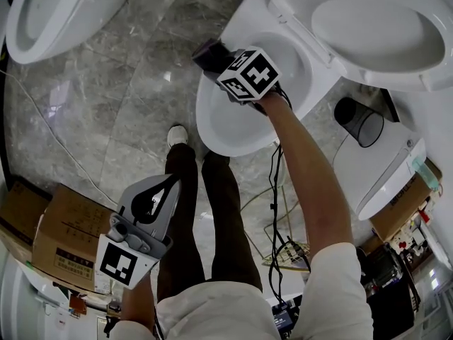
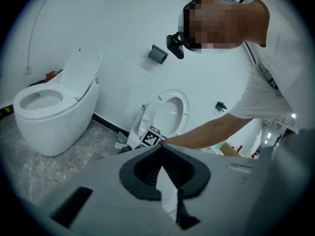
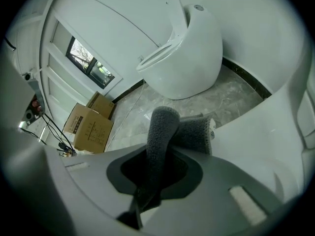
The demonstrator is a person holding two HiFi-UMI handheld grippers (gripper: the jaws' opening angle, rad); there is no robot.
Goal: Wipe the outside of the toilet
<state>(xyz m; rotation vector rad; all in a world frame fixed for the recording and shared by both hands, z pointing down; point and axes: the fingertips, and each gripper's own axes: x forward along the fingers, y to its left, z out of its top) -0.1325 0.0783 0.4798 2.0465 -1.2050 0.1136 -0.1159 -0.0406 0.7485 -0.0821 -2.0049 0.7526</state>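
Head view shows a grey marble floor (image 1: 120, 98) and white walls (image 2: 123, 23). The toilet (image 1: 233, 129), lid raised, stands ahead. The right gripper (image 1: 212, 55) is clamped on a grey cloth (image 3: 160, 132) at the bowl's rim. The left gripper (image 1: 166, 184) hangs low, jaws together, empty. Nearby are a second toilet (image 1: 49, 13), cardboard boxes (image 1: 64, 239), a black bin (image 1: 361, 122) and cables (image 1: 272, 211) on the floor.
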